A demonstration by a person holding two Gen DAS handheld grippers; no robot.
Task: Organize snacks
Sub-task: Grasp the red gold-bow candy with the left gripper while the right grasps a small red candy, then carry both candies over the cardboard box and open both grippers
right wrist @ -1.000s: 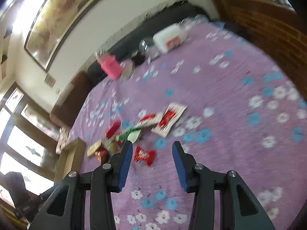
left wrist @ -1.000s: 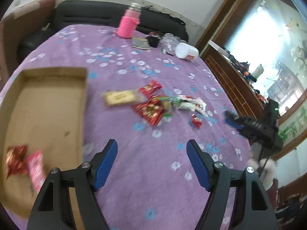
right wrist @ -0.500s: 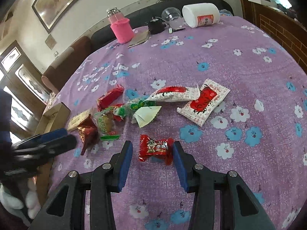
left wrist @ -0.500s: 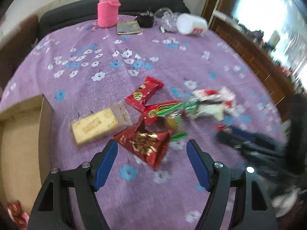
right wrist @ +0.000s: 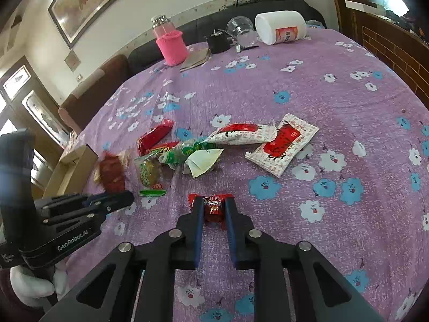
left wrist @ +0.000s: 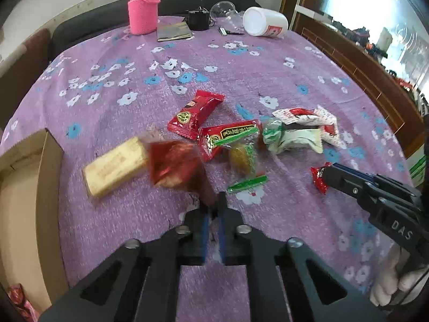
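Observation:
My left gripper (left wrist: pixel 211 209) points down at the snack pile; its jaws are closing, pads pinching a corner of a dark red foil packet (left wrist: pixel 174 166), which is blurred. A golden bar (left wrist: pixel 115 166) lies just left of it. My right gripper (right wrist: pixel 213 201) is closing too, its pads pressing on a small red candy (right wrist: pixel 213 210) on the purple flowered cloth (right wrist: pixel 321 94). Beyond lie red packets (left wrist: pixel 195 112), a green-and-white packet (left wrist: pixel 292 139) and a white-and-red sachet (right wrist: pixel 283 145). A cardboard box (left wrist: pixel 51 177) stands at the left with red snacks (left wrist: pixel 16 295) inside.
At the table's far edge stand a pink-sleeved bottle (left wrist: pixel 143 10), a tipped white jar (left wrist: pixel 265 21), a clear cup (right wrist: pixel 240 28) and a small black object (left wrist: pixel 198 20). A dark sofa lies behind, a wooden sideboard (left wrist: pixel 362 61) to the right.
Both grippers went from open to shut. The left swung from the box over to the pile and pinched the dark red packet; the right came down around the red candy and clamped it.

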